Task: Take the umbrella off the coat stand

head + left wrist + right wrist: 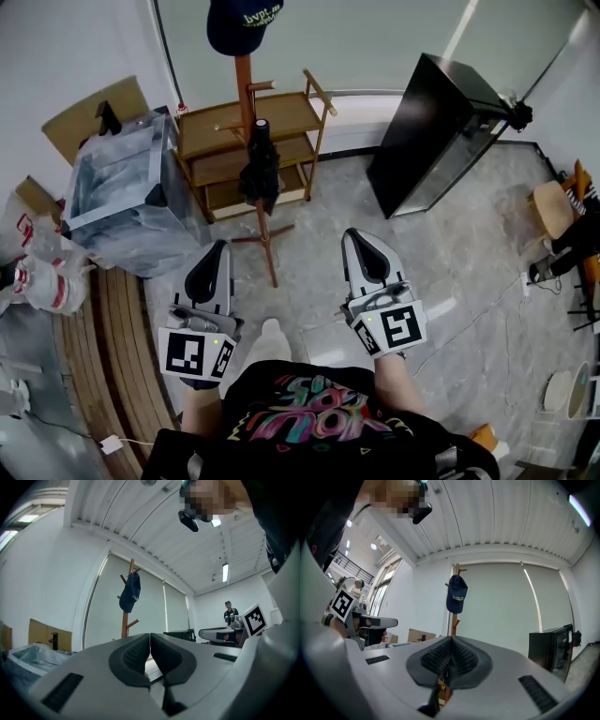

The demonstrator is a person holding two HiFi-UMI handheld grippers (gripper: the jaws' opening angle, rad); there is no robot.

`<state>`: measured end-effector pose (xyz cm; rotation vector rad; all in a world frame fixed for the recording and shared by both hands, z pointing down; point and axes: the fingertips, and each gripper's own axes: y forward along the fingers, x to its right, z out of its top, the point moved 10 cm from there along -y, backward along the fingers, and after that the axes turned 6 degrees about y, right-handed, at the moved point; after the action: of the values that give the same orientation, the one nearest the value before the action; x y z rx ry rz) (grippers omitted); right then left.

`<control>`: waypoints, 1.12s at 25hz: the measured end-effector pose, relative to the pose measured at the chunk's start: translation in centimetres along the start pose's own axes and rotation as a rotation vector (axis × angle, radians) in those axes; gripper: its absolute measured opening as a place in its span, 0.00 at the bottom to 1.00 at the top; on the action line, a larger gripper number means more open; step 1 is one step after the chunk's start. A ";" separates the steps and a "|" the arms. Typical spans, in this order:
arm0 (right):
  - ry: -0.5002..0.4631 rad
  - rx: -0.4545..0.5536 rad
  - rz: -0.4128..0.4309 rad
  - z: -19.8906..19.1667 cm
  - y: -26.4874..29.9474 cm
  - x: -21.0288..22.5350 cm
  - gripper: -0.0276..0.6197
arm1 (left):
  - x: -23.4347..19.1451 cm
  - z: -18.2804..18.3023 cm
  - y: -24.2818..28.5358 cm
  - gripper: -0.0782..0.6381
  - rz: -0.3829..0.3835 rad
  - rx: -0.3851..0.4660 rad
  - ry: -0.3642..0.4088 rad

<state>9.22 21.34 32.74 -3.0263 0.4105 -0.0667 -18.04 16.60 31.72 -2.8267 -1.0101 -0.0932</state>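
A folded black umbrella (260, 169) hangs on the wooden coat stand (246, 86), which carries a dark blue cap (243, 23) on top. The stand stands ahead of me, in front of a low wooden shelf. My left gripper (218, 247) and right gripper (353, 236) are both shut and empty, held level over the floor, well short of the stand. The left gripper view shows the stand (125, 619) and cap (130, 592) beyond shut jaws (149, 639). In the right gripper view the cap (456, 595) and stand (454, 620) rise behind shut jaws (451, 644). Neither gripper view shows the umbrella.
A wooden shelf unit (246, 150) stands behind the stand. A plastic-wrapped box (122, 187) and cardboard (89, 117) sit at the left, curved wooden boards (112, 347) beside my feet. A black monitor (431, 131) leans at the right. Another person (229, 613) stands far off.
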 end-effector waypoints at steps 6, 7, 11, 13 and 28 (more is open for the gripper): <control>-0.002 -0.007 -0.031 -0.1 6.7 0.3 0.06 | -5.2 -0.6 5.0 0.14 -0.043 -0.002 -0.005; -0.001 -0.010 -0.036 -0.2 7.6 0.3 0.06 | -5.9 -0.8 5.6 0.15 -0.049 -0.003 -0.006; 0.001 -0.019 -0.053 -0.6 10.6 0.0 0.06 | -8.5 -1.5 7.7 0.15 -0.080 -0.014 -0.002; 0.005 -0.025 -0.056 -0.9 11.8 -0.1 0.06 | -9.6 -1.9 8.6 0.14 -0.087 -0.019 -0.006; 0.030 -0.047 0.029 -2.7 19.7 4.7 0.06 | -11.3 -4.1 15.8 0.14 -0.041 -0.035 -0.011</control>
<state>8.42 0.98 33.81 -3.0684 0.4643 -0.1025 -16.82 -3.17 32.86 -2.8420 -1.0791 -0.1003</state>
